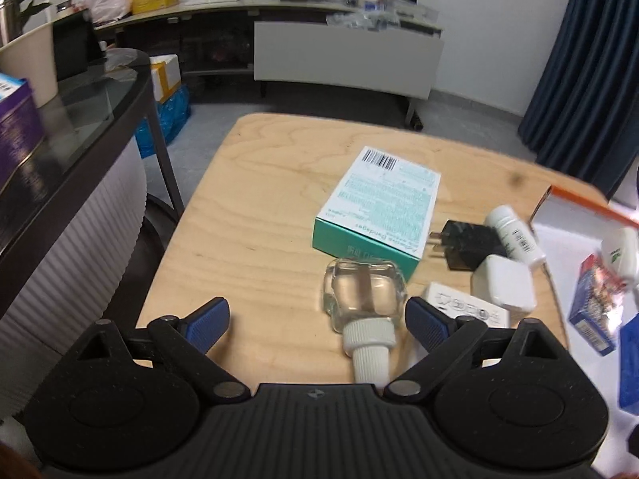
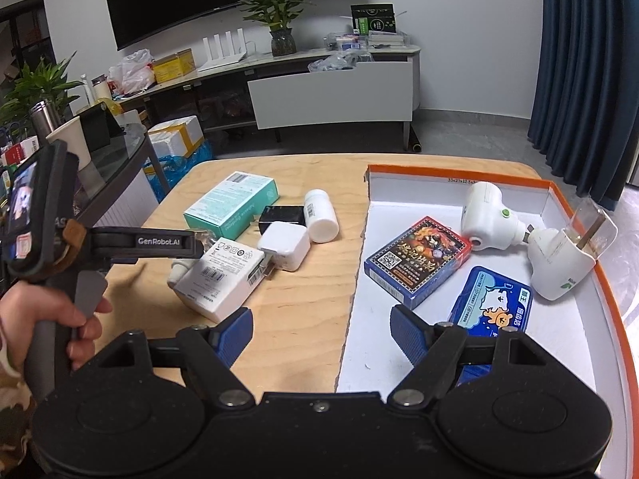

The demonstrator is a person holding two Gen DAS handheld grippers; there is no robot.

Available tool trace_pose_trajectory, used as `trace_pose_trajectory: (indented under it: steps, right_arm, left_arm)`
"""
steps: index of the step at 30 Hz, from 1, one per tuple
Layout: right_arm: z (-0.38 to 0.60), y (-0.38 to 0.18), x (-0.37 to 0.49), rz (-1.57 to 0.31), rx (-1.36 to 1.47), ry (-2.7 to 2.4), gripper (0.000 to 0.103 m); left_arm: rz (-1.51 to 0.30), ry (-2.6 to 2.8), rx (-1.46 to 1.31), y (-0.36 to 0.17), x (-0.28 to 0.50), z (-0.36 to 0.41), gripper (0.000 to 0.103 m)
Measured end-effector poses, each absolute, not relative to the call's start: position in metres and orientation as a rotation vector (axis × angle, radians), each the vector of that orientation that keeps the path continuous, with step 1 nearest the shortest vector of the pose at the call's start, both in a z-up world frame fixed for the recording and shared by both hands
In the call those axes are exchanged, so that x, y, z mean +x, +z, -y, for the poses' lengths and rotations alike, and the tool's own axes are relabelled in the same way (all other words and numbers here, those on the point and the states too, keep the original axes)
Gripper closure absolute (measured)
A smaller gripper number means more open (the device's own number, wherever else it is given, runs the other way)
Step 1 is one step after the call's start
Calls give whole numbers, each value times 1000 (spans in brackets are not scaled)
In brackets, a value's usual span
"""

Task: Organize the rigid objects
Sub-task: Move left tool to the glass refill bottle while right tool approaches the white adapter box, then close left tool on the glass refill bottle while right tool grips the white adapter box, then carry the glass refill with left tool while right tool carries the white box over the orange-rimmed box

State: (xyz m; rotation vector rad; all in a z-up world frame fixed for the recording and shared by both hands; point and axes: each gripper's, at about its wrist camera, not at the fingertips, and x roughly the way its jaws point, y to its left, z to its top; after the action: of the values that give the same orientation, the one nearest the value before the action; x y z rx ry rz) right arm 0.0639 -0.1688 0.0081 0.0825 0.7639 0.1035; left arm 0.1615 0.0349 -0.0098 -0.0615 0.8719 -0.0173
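The task is judged partly done: four things are already laid in the orange-rimmed tray (image 2: pixel 575 195) on the right of the counter (image 1: pixel 255 207), namely a card box (image 2: pixel 417 261), a blue tin (image 2: pixel 493 305) and two white plug-in units (image 2: pixel 485 215) (image 2: pixel 561 259). Six things are left on the bare wood beside the tray: a teal box (image 1: pixel 375 203), a clear bottle (image 1: pixel 365 295) lying on its side with its white cap toward the camera, a black plug (image 1: pixel 465 245), a white charger (image 1: pixel 503 285), a white bottle (image 1: pixel 515 235) and a white carton (image 2: pixel 219 279). The left tongs (image 1: pixel 317 323) are held open, with the clear bottle between the pads but not yet pinched, so this is taken to be the next thing picked. The right tongs (image 2: pixel 321 335) are also open and empty, held over the tray's near left edge
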Motion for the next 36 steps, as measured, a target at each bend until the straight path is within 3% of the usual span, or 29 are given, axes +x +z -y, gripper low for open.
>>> trace_pose_trajectory:
  steps: [7, 10, 11, 32, 34, 36]
  right_arm:
    - [167, 0, 74, -776, 97, 111, 14]
    - [161, -3, 77, -782, 96, 127, 14]
    - [158, -3, 78, -785, 92, 133, 14]
    - [70, -43, 153, -927, 175, 91, 11]
    - [64, -45, 157, -906, 150, 74, 16]
    - [63, -46, 156, -880, 130, 54, 31]
  left_arm:
    - [-837, -50, -41, -21, 161, -31, 8]
    - [-800, -74, -10, -19, 159, -27, 37]
    - [-791, -88, 10, -18, 157, -25, 51]
    - [-709, -68, -102, 15, 94, -82, 52]
    - [-708, -57, -106, 15, 92, -86, 52]
    - [-706, -58, -114, 15, 89, -89, 52]
